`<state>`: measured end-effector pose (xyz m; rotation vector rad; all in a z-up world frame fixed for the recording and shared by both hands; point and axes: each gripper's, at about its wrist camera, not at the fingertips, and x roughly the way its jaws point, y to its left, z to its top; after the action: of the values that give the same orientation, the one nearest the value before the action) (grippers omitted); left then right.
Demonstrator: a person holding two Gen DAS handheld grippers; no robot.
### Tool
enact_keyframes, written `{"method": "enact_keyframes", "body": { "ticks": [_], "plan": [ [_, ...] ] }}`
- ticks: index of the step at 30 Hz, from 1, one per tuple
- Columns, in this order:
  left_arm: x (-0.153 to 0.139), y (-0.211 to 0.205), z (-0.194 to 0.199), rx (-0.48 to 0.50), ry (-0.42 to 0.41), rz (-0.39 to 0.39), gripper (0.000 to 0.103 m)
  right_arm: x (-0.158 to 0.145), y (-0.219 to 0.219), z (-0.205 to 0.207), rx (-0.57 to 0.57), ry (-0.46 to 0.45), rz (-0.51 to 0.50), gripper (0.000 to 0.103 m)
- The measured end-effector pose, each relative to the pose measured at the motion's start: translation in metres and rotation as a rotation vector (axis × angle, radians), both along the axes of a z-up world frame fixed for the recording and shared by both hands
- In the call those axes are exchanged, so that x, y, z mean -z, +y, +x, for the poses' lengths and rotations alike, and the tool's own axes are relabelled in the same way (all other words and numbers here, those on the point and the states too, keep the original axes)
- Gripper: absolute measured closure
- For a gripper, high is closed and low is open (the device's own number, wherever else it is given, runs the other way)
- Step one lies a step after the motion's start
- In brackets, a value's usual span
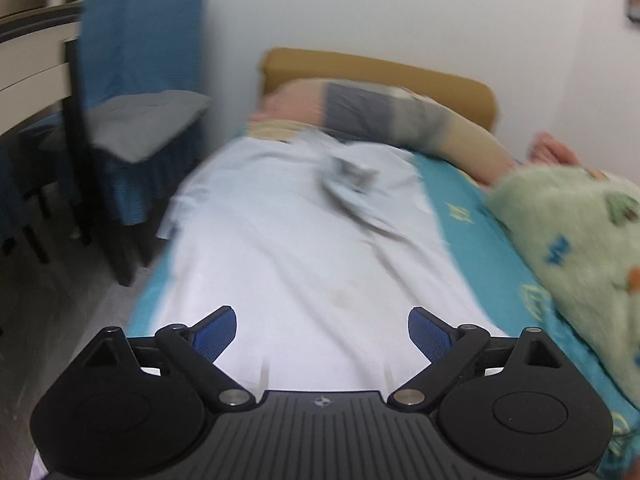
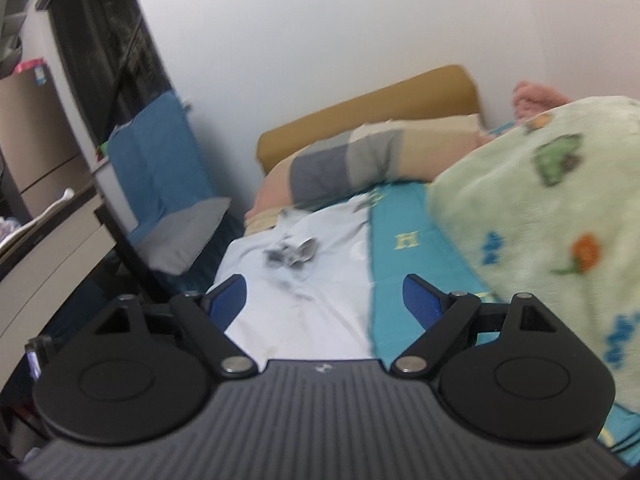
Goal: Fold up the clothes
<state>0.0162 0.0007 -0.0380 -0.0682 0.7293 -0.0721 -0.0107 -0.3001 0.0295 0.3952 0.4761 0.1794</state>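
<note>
Lying flat along the bed (image 1: 472,216), a pale blue shirt (image 1: 280,240) stretches away toward the far pillow (image 1: 380,116), collar end farthest. Both the left gripper (image 1: 322,332) and the right gripper (image 2: 324,300) hang above its near end, jaws spread wide and grasping nothing. A green blanket (image 2: 540,216) lies heaped on the right.

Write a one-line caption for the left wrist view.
Open left gripper above a pale shirt spread on the bed, green blanket alongside.

Both wrist cams angled down along bed (image 1: 472,216), shirt (image 1: 280,240) shared.
</note>
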Motion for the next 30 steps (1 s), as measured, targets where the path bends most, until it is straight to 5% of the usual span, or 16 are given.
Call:
{"method": "enact_keyframes", "body": {
  "ticks": [6,14,26,28,30],
  "plan": [
    [0.012,-0.095,-0.01,0.151,0.092,-0.021,0.013,0.011,-0.059,-0.009,0.108,-0.012,0.117,0.016],
    [0.043,-0.196,0.001,0.203,0.265,-0.101,0.024,0.037,-0.1,-0.001,0.188,0.032,0.19,0.016],
    [0.086,-0.252,0.008,0.388,0.292,0.035,0.033,0.065,-0.141,0.003,0.252,0.061,0.374,0.016],
    [0.094,-0.259,0.002,0.433,0.27,0.09,0.056,0.068,-0.144,0.004,0.26,0.068,0.388,0.016],
    [0.102,-0.265,-0.005,0.475,0.252,0.147,0.091,0.072,-0.147,0.008,0.262,0.083,0.396,0.016]
  ]
}}
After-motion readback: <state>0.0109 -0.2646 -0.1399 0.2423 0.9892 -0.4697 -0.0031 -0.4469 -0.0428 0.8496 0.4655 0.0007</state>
